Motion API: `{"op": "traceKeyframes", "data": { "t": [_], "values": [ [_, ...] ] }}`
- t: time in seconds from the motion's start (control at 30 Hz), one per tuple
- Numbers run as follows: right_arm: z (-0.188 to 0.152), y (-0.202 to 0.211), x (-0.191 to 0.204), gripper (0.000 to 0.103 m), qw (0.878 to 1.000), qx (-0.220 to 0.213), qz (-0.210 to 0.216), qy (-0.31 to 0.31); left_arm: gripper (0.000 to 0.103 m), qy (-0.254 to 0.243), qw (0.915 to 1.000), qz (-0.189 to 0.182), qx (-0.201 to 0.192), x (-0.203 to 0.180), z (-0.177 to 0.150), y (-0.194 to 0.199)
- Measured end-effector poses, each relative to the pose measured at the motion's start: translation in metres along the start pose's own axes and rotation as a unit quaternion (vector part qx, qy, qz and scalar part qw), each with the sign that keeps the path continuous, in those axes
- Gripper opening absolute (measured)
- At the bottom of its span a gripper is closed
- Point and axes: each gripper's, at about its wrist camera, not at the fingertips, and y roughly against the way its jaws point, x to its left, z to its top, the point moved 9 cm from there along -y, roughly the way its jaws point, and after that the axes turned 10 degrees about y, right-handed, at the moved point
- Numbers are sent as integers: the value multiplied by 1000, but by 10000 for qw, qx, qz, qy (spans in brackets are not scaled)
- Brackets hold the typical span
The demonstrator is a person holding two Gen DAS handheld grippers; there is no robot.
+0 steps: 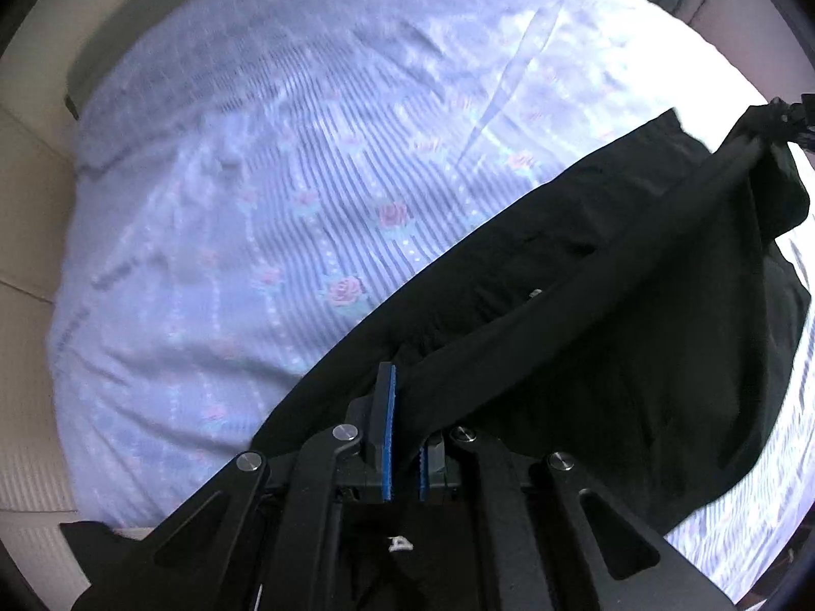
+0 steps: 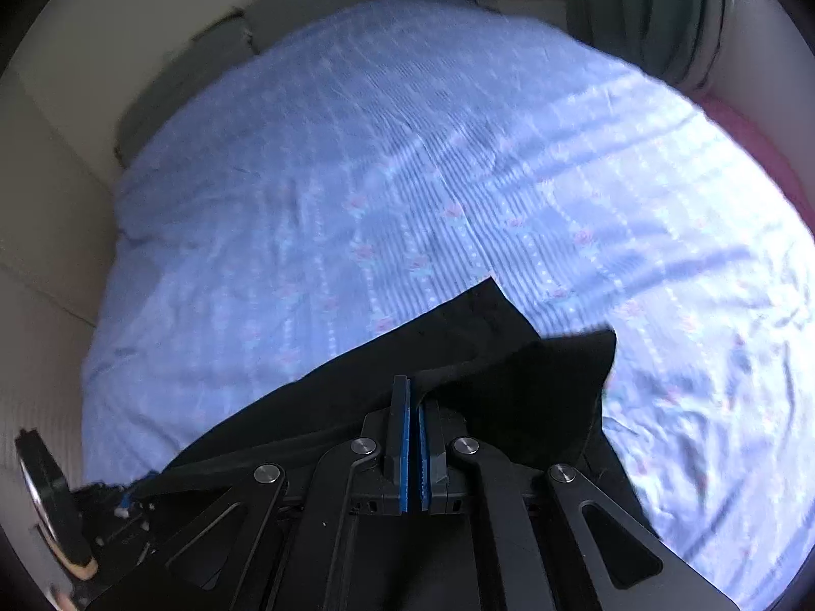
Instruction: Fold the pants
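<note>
Black pants hang stretched between my two grippers above the bed. My left gripper is shut on one end of the pants, with fabric pinched between its blue pads. The cloth runs taut to the upper right, where my right gripper holds the other end. In the right wrist view my right gripper is shut on the black pants, and a loose corner of cloth droops to its right. My left gripper shows at the lower left.
A bed with a blue striped, rose-patterned sheet fills both views. Beige walls border its left side. A grey-green curtain hangs at the upper right, and a pink cloth lies at the bed's right edge.
</note>
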Motion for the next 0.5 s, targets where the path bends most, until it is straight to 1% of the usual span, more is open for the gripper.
{"op": "traceKeyframes", "data": {
  "t": [0.1, 0.2, 0.3, 0.37, 0.43, 0.47, 0.5],
  "values": [
    [11, -30, 1, 3, 9998, 119, -125, 97, 9, 52, 9999, -49, 157, 2, 4, -22],
    [16, -58, 5, 3, 9987, 249, -293, 327, 10, 24, 9997, -60, 251, 3, 7, -34],
    [22, -80, 7, 3, 9978, 325, -382, 433, 13, 60, 9991, -169, 373, 5, 8, -47],
    [24, -92, 6, 3, 9973, 405, -428, 445, 20, 157, 9986, -228, 456, 9, 10, -57],
    [27, -105, 5, 3, 9964, 449, -549, 472, 30, 345, 9980, -257, 456, 15, 12, -63],
    [29, -111, 4, 3, 9959, 483, -599, 480, 33, 471, 9974, -275, 463, 19, 13, -65],
    [30, -114, 5, 3, 9956, 502, -620, 484, 41, 646, 9963, -286, 483, 24, 14, -67]
  ]
}}
